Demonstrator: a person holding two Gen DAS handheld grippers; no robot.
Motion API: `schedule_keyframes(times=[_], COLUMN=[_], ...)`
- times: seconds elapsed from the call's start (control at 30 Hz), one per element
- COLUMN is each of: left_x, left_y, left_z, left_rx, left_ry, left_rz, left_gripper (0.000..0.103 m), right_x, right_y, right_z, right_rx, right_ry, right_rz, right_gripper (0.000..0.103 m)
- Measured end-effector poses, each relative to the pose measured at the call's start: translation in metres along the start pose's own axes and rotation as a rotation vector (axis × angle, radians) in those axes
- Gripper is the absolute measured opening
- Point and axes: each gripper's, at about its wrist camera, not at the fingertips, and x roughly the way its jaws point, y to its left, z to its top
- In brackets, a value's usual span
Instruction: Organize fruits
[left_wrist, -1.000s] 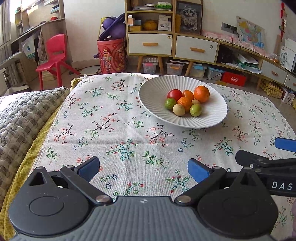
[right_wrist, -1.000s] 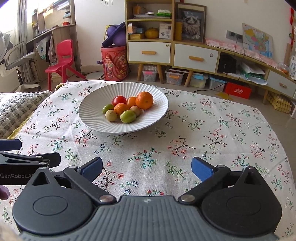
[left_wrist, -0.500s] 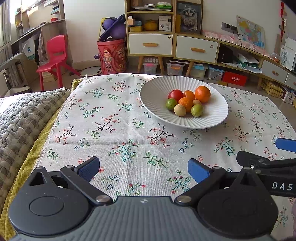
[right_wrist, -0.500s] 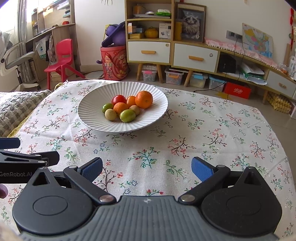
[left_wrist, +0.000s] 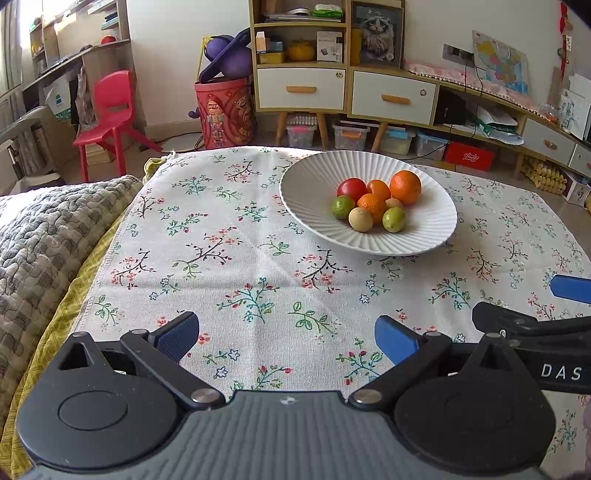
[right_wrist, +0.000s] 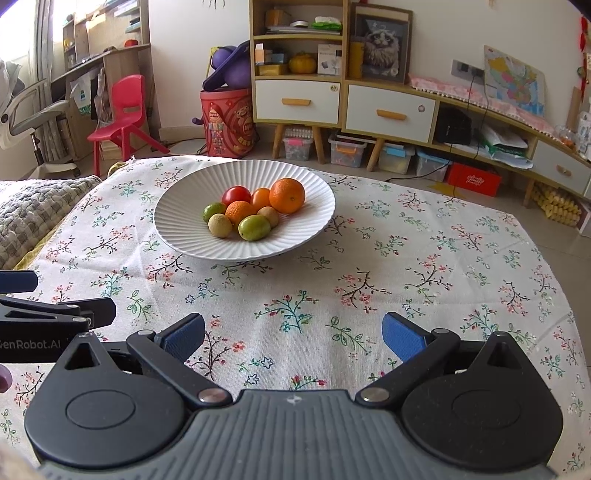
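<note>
In the left wrist view, the left gripper (left_wrist: 286, 334) hovered over the near part of a floral tablecloth (left_wrist: 229, 258), and its jaws were spread wide with nothing between them. A white ribbed bowl (left_wrist: 314, 195) stood on the cloth further away, toward the right. The fruits (left_wrist: 375, 208) lay together in the middle of it: a big orange at the back, a red one, two smaller orange ones, two green ones and pale ones. At the left edge a grey knitted blanket (left_wrist: 40, 229) lay over a yellow cloth. Behind the table were a red chair (left_wrist: 109, 110), a red barrel (left_wrist: 225, 110) and a wooden cabinet (left_wrist: 343, 85) with white drawers.

In the right wrist view, the right gripper (right_wrist: 293, 336) was also above the near part of the tablecloth (right_wrist: 406, 251), jaws spread wide and empty. The bowl (right_wrist: 181, 225) stood ahead and a little left, with the fruits (right_wrist: 255, 210) in it. Part of the left gripper (right_wrist: 55, 314) showed at the left edge. The cabinet (right_wrist: 347, 99) and plastic boxes (right_wrist: 347, 151) under it stood at the far wall.
</note>
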Motion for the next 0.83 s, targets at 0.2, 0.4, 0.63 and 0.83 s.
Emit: schedule_keyframes(times=[0.2,0.4,0.63,0.83], left_x=[0.0,0.0004,0.0008,0.0018], left_y=[0.0003,0.0014,0.0014,0.0017], left_z=[-0.0001,-0.0007,-0.001,-0.0025], left_rx=[0.001,0.004,0.006,0.003], left_ry=[0.0,0.003,0.005,0.006], left_rz=[0.0,0.004,0.003,0.008], left_gripper=[0.092,0.092,0.092,0.092], right_x=[0.0003,0.0003,0.0001,0.0007], right_y=[0.0002,0.0005,0.0004,-0.0002], right_z=[0.0,-0.0002,-0.0005,-0.001], right_rx=[-0.002,-0.002,-0.003,-0.003], right_ry=[-0.001,0.0,0.001,0.001], right_rz=[-0.001,-0.002,-0.003,-0.007], right_gripper=[0.102,0.102,0.102,0.102])
